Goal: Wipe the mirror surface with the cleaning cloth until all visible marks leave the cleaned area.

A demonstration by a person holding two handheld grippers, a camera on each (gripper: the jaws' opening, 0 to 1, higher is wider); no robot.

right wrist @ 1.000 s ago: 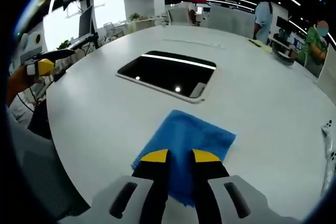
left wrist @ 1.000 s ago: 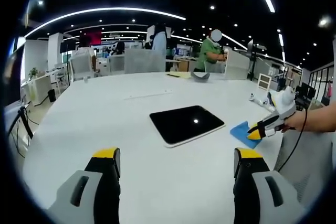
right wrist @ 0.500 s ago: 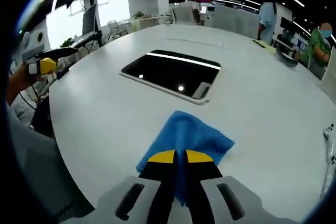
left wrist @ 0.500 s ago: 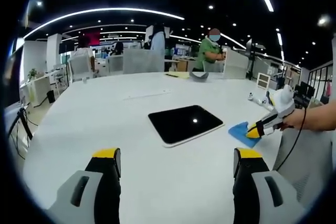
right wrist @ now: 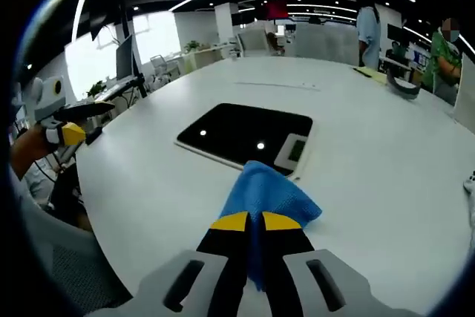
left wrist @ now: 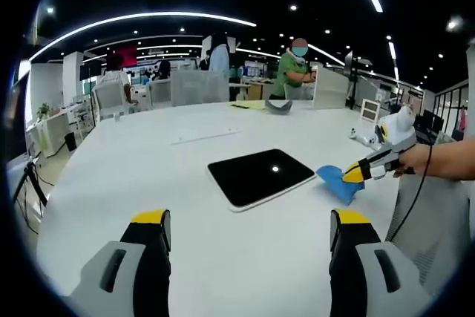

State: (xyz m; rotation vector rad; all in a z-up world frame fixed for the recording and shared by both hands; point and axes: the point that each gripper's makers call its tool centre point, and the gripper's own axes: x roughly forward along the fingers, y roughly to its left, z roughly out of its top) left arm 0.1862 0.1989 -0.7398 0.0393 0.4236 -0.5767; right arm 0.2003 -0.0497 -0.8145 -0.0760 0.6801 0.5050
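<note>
The blue cloth [right wrist: 269, 197] has come up off the counter [right wrist: 148, 176] and moved closer to the mirror [right wrist: 249, 133]. The right tongs [right wrist: 248, 222] are pinched shut on it. It hangs just beside the mirror's near edge. The left tongs [left wrist: 247, 220] wait wide open, holding nothing. The cloth is held by a small bit, so it could slip out when rubbed. A hard push could slide the mirror.

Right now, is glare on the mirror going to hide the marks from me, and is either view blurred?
Left gripper view: the mirror reads nearly black with one small ceiling-light glint, and no marks can be made out. Right gripper view: two bright glints and a pale reflected patch near its closer corner; the cleaning cloth in the right gripper looks sharp. Both views bend straight lines strongly.
</note>
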